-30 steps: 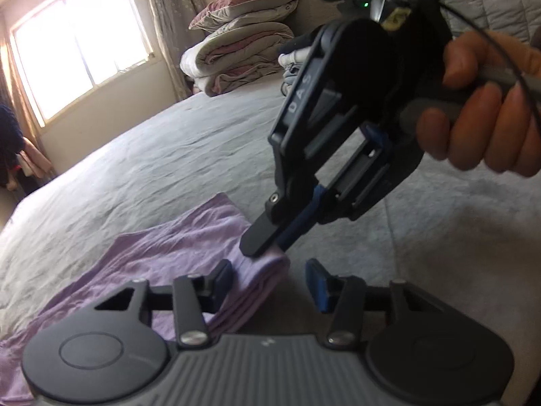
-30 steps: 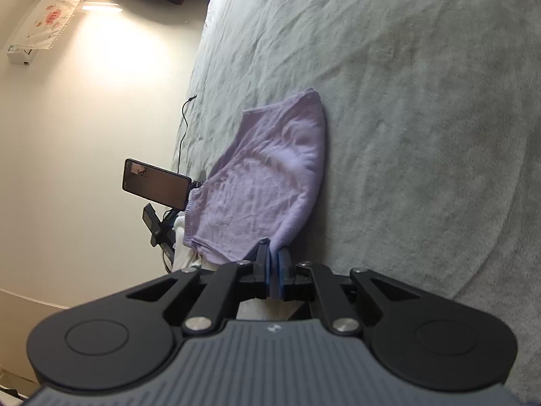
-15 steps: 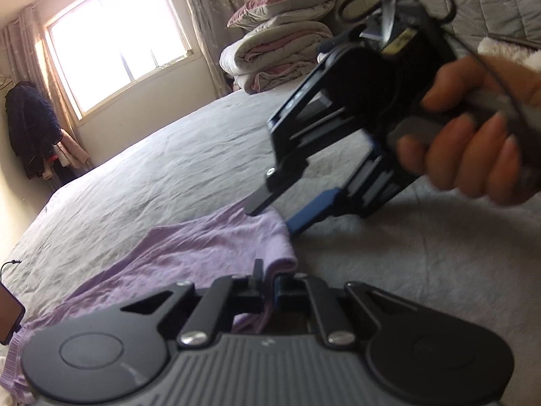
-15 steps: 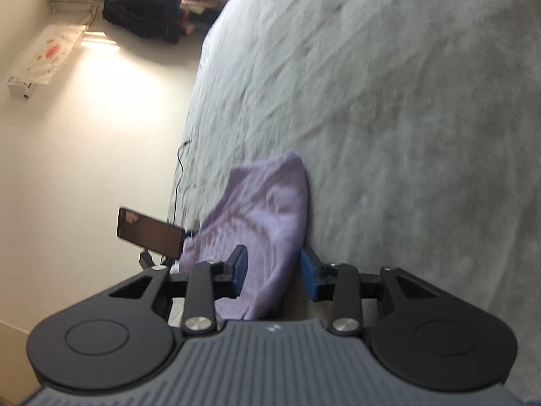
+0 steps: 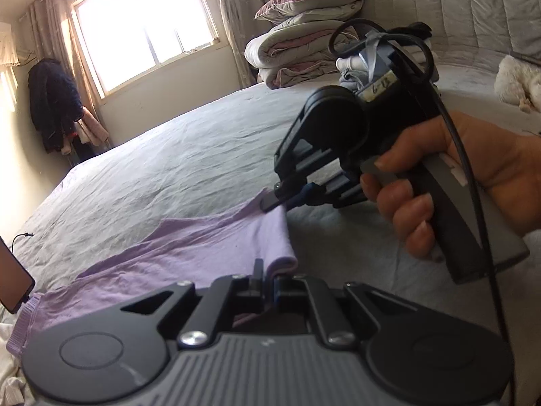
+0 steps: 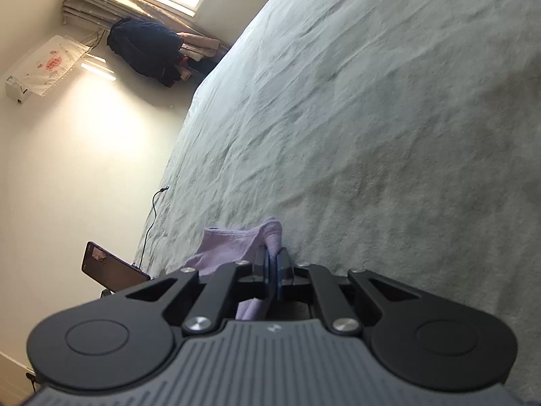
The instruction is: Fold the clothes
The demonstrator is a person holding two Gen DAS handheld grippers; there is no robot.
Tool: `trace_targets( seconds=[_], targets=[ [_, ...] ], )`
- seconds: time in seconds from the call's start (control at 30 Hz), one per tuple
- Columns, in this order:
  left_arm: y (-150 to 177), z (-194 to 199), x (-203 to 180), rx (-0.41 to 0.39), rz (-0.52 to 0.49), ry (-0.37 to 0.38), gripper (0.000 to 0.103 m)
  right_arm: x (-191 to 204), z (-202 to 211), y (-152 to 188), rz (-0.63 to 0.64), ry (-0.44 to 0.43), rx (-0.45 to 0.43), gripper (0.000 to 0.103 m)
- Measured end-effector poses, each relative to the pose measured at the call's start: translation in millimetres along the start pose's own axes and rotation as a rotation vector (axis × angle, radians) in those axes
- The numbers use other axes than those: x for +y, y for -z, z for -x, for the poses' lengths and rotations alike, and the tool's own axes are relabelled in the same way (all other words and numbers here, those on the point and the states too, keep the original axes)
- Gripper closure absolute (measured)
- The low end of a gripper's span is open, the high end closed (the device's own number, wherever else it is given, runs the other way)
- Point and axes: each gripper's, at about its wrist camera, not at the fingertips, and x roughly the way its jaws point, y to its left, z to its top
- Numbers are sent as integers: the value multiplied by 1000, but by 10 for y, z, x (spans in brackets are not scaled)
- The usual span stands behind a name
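You are keeping the left gripper [image 5: 267, 279] closed to a very narrow gap, and its two fingers are pinching the near right corner of the purple garment [image 5: 189, 253], where the folded edge is making a small roll. The right gripper [image 5: 282, 201] is also closed tight; in the left wrist view its tips are biting the far right corner of the same garment, just beyond the left one, and in its own view the purple cloth [image 6: 236, 247] is bunching up between the pressed blue pads [image 6: 278, 272]. Your right hand [image 5: 449, 182] is wrapping around the grey handle, with the fingers curled on the trigger side, and the tool is pointing down and to the left toward the cloth. A black cable [image 5: 453, 128] is running over this hand. The garment is lying on the grey bed sheet [image 5: 175, 169], stretching from the two grippers to the left, where its ribbed hem is reaching the near left edge beside a phone [image 5: 12, 284]. On the far side of the bed, a pile of folded quilts and pillows [image 5: 297, 37] is resting under the window [image 5: 142, 23]. A dark jacket [image 6: 145, 49] is hanging at the far wall.
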Motion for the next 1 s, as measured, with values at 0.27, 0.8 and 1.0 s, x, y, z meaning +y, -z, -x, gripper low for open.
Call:
trace_targets(
  seconds=[0.27, 0.8, 1.0],
  targets=[
    [-257, 74, -435, -9, 33, 66, 100, -105, 373, -151, -63, 81, -65, 98],
    [-384, 144, -722, -35, 303, 235, 100, -511, 1173, -211, -165, 190, -158, 98],
    [-360, 164, -677, -46, 435, 276, 100, -282, 1050, -187, -115, 195, -167, 98]
  ],
)
